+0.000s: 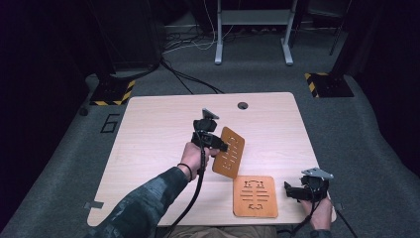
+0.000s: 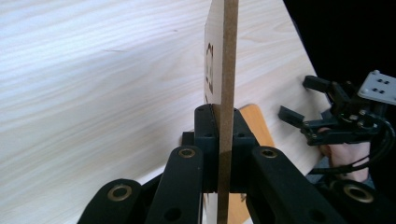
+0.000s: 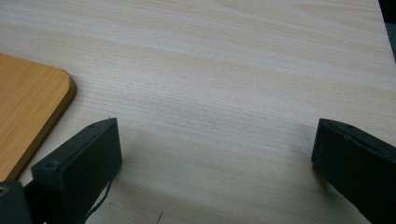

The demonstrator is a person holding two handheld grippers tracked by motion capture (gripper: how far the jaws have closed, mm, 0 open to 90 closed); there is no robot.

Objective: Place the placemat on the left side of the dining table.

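Observed: the left gripper [image 1: 214, 141], mid-frame in the high view, is pinching a thin wooden board with slotted cut-outs [image 1: 229, 152] by one edge and holds it tilted, clear of the table [image 1: 148, 129]. The left gripper view shows the board edge-on, seated between the pressed jaws. A second cut-out board [image 1: 255, 196] lies flat at the lower centre of the high view, near the table's front edge and just below the raised one. The right gripper [image 1: 297, 191], at lower right beside that flat board, has its jaws spread wide over bare tabletop and carries nothing, as the right gripper view confirms.

Risks, as judged:
- The hold is on a narrow margin of the raised board; any twist of the wrist could let it pivot or slip out and drop onto the flat board.
- The slots thin the panel, so a hard squeeze or a knock near them may crack it.
- The flat board sits close to the front edge and could be pushed off by a careless approach.

Markings: a "6" on the floor [image 1: 110, 122], left of the table. The cut-out patterns cannot be read as text.
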